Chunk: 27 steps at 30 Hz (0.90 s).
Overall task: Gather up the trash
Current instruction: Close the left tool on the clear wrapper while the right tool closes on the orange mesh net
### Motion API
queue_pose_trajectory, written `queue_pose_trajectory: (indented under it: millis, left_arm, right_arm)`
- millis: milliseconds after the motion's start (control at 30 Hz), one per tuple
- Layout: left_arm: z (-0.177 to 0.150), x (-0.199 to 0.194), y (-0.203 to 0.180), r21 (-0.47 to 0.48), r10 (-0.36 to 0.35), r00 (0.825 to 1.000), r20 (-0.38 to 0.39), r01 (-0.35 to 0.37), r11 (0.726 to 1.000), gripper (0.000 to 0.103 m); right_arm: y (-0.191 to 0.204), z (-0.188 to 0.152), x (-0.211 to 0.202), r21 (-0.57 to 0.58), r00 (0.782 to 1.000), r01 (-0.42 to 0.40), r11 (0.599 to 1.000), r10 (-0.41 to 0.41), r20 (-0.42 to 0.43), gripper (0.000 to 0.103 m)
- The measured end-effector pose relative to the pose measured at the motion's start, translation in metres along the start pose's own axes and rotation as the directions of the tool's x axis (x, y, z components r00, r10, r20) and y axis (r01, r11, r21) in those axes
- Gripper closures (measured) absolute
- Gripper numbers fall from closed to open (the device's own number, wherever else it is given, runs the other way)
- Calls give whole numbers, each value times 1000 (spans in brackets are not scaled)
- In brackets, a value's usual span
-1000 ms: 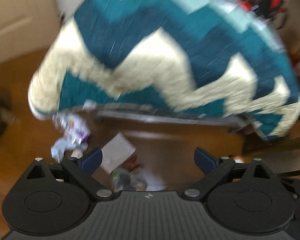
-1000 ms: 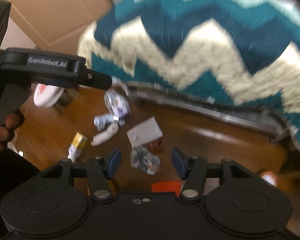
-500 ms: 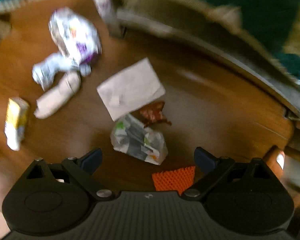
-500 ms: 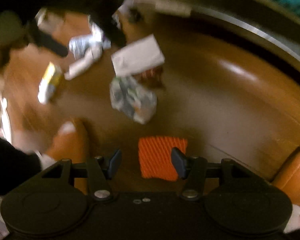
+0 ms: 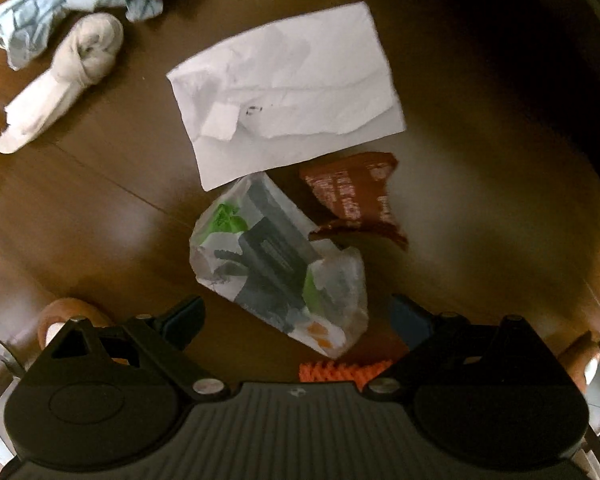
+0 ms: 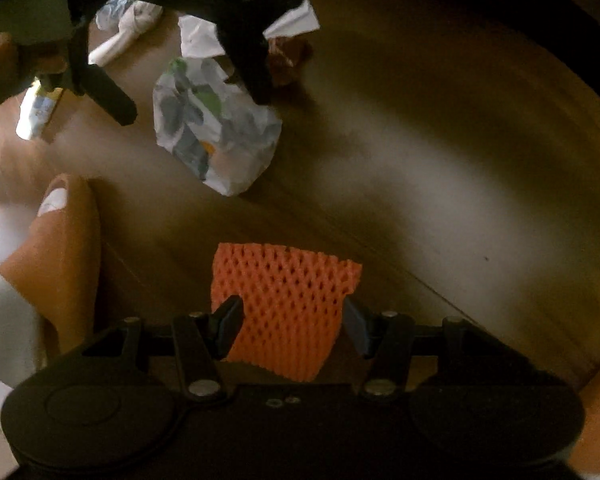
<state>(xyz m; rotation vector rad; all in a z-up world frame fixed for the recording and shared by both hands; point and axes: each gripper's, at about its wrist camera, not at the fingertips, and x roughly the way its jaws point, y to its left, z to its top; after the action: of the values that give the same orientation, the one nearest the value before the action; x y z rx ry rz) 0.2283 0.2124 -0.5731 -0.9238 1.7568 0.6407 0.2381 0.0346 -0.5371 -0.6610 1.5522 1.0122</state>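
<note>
Two grippers hang over a dark wooden floor [image 5: 500, 200] strewn with litter. We hold our left gripper [image 5: 296, 316] with its jaws spread wide and empty, the near end of a crumpled white plastic bag [image 5: 276, 264] printed in grey and green lying between the blue fingertips [image 5: 184, 316]; we cannot tell whether either tip touches it. Just beyond the bag lies a creased white sheet of paper [image 5: 288, 88], its near corner overlapping the bag's far end. A torn brown snack wrapper [image 5: 352, 196] sits right of the bag, touching it, and just below the paper's edge. Farther off to the left we see a knotted white sock [image 5: 64, 80] and, beside it, a pale blue crumpled wrapper [image 5: 40, 16]. A strip of orange foam netting [image 5: 340, 370] peeps out at the gripper's body.

Our right gripper [image 6: 292, 326] is also open and grips nothing; the orange foam netting [image 6: 284, 304] lies flat on the floor between its fingers, with a gap showing at each side. In this view the left gripper [image 6: 188, 96] shows as a dark shape above the plastic bag [image 6: 216, 136], one finger on either side of it, with a hand [image 6: 0, 68] at the upper left edge. Behind it we make out the paper [image 6: 200, 36], the brown wrapper [image 6: 288, 56], the sock [image 6: 120, 40] and a small yellow and white carton [image 6: 36, 112] at the left. An orange slipper toe [image 6: 60, 248] rests on the floor, left of the netting.
</note>
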Motion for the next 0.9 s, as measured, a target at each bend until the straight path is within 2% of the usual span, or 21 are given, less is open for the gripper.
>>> queue_pose_trajectory:
  millis: [167, 233, 367, 400, 467, 533, 633, 667, 800, 900]
  left_arm:
    - [2, 21, 2, 3, 16, 1000, -25, -16, 1000, 21]
    - [3, 27, 2, 5, 5, 999, -38, -5, 1000, 33]
    - [2, 33, 2, 3, -11, 999, -43, 11, 1000, 41]
    - [2, 34, 2, 4, -20, 999, -44, 21, 1000, 47]
    - [0, 34, 2, 6, -27, 999, -44, 28, 1000, 52]
    - [-1, 34, 1, 7, -27, 999, -45, 28, 1000, 64]
    - [-1, 34, 6, 8, -24, 999, -43, 24, 1000, 72]
    - [-2, 33, 5, 9, -24, 999, -38, 24, 1000, 73]
    - [-8, 21, 0, -3, 26, 999, -22, -27, 1000, 91]
    - [-12, 10, -1, -2, 39, 999, -4, -39, 999, 93]
  right_arm:
    - [10, -6, 9, -72, 998, 57, 996, -56, 11, 48]
    - [14, -7, 11, -94, 997, 81, 992, -79, 19, 48]
    - [30, -9, 17, -186, 989, 144, 972, -144, 17, 46]
    - [32, -9, 17, -188, 988, 154, 970, -153, 18, 46]
    - [33, -7, 17, -183, 986, 169, 969, -169, 17, 49]
    - [36, -6, 18, -192, 984, 178, 965, -178, 18, 52]
    - [35, -9, 15, -198, 980, 199, 960, -195, 38, 71]
    - [33, -9, 14, -195, 978, 208, 958, -204, 43, 88]
    - [21, -4, 9, -185, 984, 180, 966, -177, 29, 94]
    - [16, 0, 0, -165, 981, 195, 967, -192, 36, 94]
